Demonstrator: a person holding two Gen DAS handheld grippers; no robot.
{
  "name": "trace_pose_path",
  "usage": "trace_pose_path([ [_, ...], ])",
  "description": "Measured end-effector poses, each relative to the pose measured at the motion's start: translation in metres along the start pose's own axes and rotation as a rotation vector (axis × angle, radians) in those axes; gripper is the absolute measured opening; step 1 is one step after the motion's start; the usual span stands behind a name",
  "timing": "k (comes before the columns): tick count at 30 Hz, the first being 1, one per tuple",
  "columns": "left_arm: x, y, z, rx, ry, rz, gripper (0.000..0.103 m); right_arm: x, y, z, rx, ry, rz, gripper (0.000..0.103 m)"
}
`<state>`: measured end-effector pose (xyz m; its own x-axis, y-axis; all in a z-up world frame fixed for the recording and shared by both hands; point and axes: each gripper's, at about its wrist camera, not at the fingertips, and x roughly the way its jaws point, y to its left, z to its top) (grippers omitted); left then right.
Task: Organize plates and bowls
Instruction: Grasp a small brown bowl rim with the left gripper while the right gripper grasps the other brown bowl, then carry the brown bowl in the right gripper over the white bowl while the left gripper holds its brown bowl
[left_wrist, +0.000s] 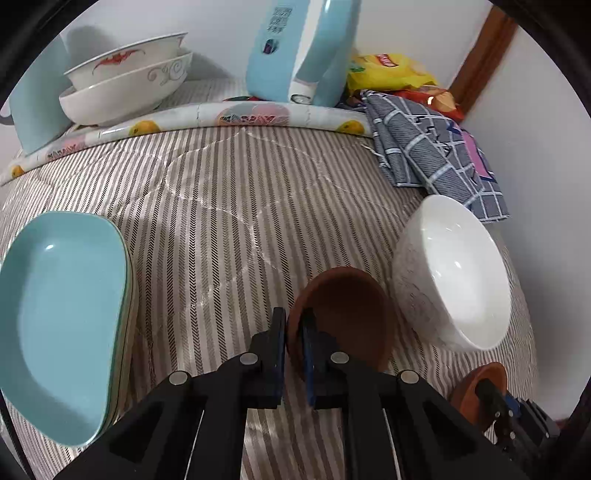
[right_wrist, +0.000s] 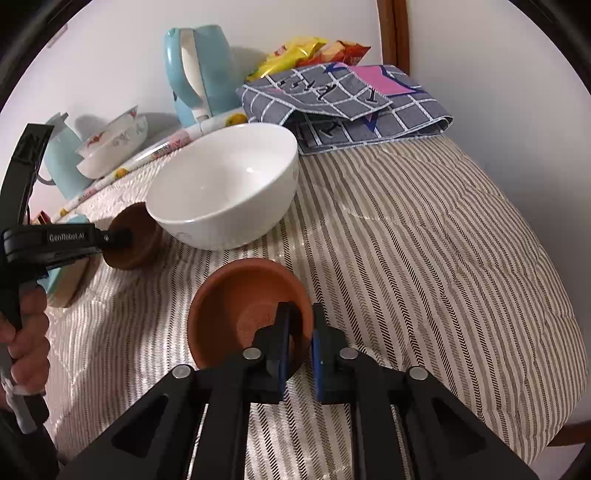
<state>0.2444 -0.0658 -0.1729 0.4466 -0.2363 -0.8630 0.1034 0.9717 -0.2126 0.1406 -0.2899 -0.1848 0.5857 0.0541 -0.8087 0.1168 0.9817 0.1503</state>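
Observation:
In the left wrist view my left gripper (left_wrist: 293, 318) is shut on the rim of a brown clay saucer (left_wrist: 347, 310), one pad inside and one outside, and the saucer looks tilted. A large white bowl (left_wrist: 454, 273) stands right beside it. In the right wrist view my right gripper (right_wrist: 302, 314) is shut on the near rim of a second brown clay saucer (right_wrist: 240, 306), which sits in front of the white bowl (right_wrist: 225, 188). The left gripper (right_wrist: 123, 236) with its saucer (right_wrist: 138, 236) shows at the left, held by a hand (right_wrist: 29, 332).
Teal plates (left_wrist: 62, 317) are stacked at the left on the striped cloth (left_wrist: 221, 221). At the back stand two nested patterned bowls (left_wrist: 125, 81), a blue kettle (left_wrist: 295, 51), snack bags (left_wrist: 391, 70) and a folded checked cloth (left_wrist: 424, 155). A rolled printed mat (left_wrist: 236, 114) crosses the back.

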Motion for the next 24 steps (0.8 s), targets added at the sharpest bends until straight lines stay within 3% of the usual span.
trace_pose_path([
  [11,-0.03,-0.001,-0.017,0.013,-0.019,-0.022,0.008,-0.031,0.013,-0.003,-0.026,-0.052,-0.028,0.008],
  [24,-0.087,0.027,-0.014,-0.015,-0.101,-0.015,0.008,-0.078,0.021,0.011,-0.002,-0.123,-0.03,0.008],
])
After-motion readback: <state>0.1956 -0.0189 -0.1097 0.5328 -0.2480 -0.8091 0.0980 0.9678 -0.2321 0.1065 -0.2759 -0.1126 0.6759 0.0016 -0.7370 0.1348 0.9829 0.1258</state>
